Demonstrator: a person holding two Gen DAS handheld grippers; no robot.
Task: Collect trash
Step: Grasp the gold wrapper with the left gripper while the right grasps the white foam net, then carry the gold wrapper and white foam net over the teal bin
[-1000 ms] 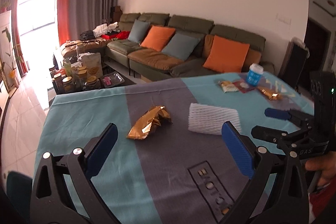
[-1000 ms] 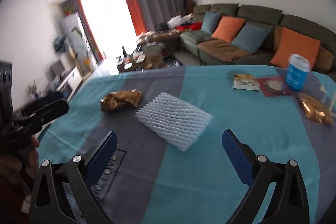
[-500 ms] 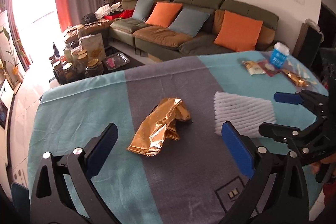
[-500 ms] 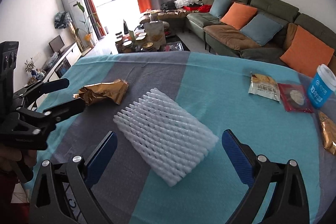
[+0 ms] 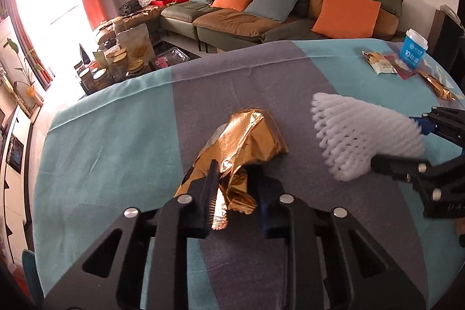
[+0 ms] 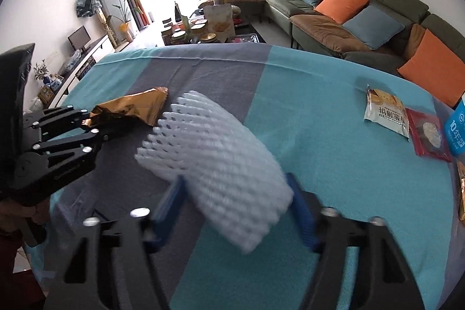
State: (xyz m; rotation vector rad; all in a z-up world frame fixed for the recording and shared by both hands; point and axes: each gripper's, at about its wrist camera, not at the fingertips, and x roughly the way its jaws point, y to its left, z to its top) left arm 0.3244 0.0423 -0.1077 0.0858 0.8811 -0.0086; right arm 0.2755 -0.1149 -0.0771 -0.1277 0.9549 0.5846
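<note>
The left tool [image 5: 237, 195] pinches the light, crinkly gold foil wrapper [image 5: 247, 141] by its near edge (slippery stuff), while the right tool [image 6: 237, 202] squeezes the soft white foam net sleeve [image 6: 215, 161] across its middle.

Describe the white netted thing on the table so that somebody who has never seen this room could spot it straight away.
Start at the table with the teal and grey cloth. Near its front edge, the right gripper is closed on a white foam net sleeve. It lies just right of the crumpled gold wrapper in the left gripper, and it is the only soft, white, honeycomb-patterned piece among shiny wrappers.
</note>
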